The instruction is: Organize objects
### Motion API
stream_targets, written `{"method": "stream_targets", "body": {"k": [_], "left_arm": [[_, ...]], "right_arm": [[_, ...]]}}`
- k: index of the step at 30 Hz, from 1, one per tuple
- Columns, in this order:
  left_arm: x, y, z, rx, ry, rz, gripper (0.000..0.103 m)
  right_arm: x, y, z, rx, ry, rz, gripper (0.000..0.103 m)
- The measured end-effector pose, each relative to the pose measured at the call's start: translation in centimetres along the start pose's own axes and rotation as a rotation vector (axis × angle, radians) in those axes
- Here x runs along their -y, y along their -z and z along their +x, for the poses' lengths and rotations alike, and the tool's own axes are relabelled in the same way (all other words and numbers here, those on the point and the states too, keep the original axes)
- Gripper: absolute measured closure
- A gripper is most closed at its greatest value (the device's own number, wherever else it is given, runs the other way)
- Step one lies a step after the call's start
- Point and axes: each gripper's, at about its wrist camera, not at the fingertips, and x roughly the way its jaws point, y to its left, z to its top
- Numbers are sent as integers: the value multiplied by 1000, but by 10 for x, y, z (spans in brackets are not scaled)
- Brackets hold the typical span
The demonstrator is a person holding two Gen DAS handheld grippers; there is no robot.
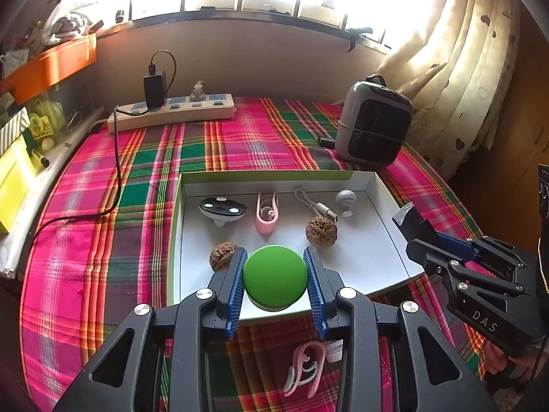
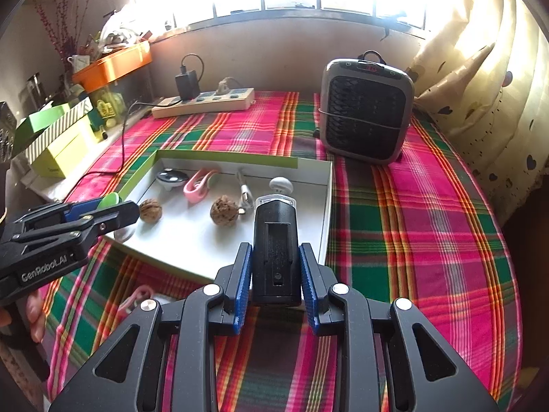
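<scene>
My left gripper point(image 1: 275, 267) is shut on a green round object point(image 1: 274, 276), held over the near edge of a white open box point(image 1: 381, 226). My right gripper point(image 2: 275, 267) is shut on a black flashlight-like device point(image 2: 275, 240), held at the box's near right corner point(image 2: 326, 206). Inside the box lie two walnuts point(image 1: 321, 231), point(image 1: 222, 256), a pink clip point(image 1: 266, 213), a USB cable point(image 1: 317, 205), a black-and-white gadget point(image 1: 223, 208) and a small white knob point(image 1: 346, 199). Another pink clip point(image 1: 305, 367) lies on the cloth below my left gripper.
The plaid cloth point(image 2: 429, 240) covers the table. A grey heater point(image 2: 365, 111) stands behind the box at the right. A power strip point(image 1: 171, 111) with a black charger and cable sits at the back left. Boxes and an orange bin point(image 1: 51, 63) crowd the left shelf.
</scene>
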Motion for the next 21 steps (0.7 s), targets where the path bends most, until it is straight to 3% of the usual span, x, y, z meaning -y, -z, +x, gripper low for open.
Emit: {"method": "stream_targets", "body": {"k": [21], "left_arm": [[-6, -17, 50, -71, 11, 13, 71]], "right_arm": [[4, -18, 54, -99, 46, 50, 74]]}}
